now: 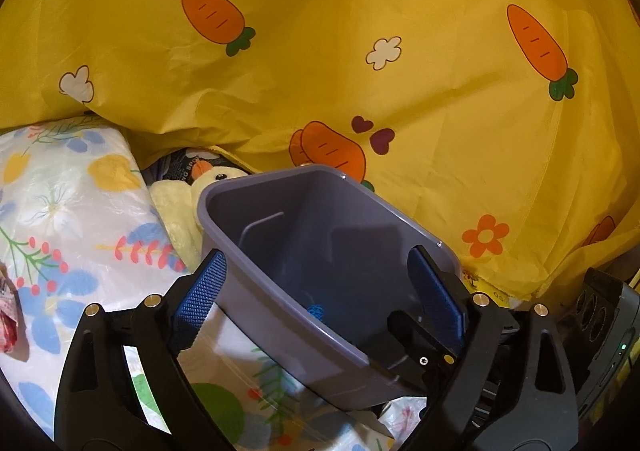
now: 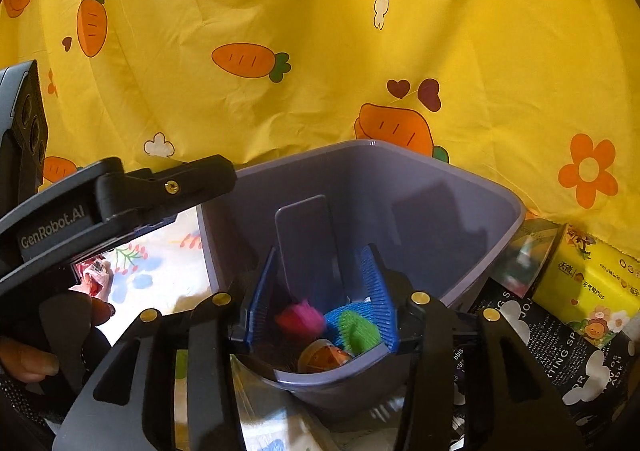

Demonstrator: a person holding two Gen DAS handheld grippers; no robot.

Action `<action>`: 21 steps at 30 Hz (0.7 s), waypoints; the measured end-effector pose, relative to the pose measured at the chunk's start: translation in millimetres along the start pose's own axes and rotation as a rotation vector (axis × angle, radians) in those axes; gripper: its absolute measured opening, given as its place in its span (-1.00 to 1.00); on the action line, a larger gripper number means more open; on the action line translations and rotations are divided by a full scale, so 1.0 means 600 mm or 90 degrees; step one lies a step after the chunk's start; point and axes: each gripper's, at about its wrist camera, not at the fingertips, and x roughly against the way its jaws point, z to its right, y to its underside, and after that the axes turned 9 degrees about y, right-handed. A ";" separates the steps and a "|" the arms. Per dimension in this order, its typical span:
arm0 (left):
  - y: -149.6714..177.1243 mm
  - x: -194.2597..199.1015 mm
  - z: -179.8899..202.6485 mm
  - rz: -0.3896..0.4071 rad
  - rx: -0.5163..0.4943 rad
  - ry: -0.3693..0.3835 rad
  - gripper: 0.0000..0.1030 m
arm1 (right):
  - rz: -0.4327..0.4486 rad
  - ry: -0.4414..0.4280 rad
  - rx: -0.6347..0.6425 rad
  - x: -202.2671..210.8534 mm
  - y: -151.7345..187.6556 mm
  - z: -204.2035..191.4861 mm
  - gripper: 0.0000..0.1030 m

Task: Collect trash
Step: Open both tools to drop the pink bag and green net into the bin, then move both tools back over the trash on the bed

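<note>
A grey-purple bin [image 1: 320,219] lies tilted with its mouth toward me. My left gripper [image 1: 320,295] is open wide; its left pad [image 1: 204,291] stands outside the bin's wall and its right pad [image 1: 436,299] at the far rim. In the right wrist view my right gripper [image 2: 320,291] is open inside the bin [image 2: 440,203], holding nothing. Below its pads lie a blurred pink fuzzy ball [image 2: 300,317], a blue and green knitted piece [image 2: 352,327] and a round orange thing [image 2: 324,357]. A red and white wrapper [image 1: 8,315] lies at the far left.
Yellow carrot-print cloth [image 1: 360,51] fills the back. A floral plastic-covered sheet [image 1: 60,211] and a plush duck [image 1: 216,179] lie left of the bin. A yellow tissue pack [image 2: 592,279] and a black package [image 2: 540,343] sit to its right. A hand [image 2: 28,359] holds the left gripper.
</note>
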 end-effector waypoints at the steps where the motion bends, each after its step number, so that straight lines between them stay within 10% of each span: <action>1: 0.001 0.006 -0.004 0.004 0.006 -0.003 0.80 | 0.000 0.000 0.001 0.001 0.001 -0.001 0.00; 21: 0.057 0.183 -0.073 0.077 0.029 -0.166 0.80 | 0.064 0.033 -0.006 0.061 0.007 -0.022 0.49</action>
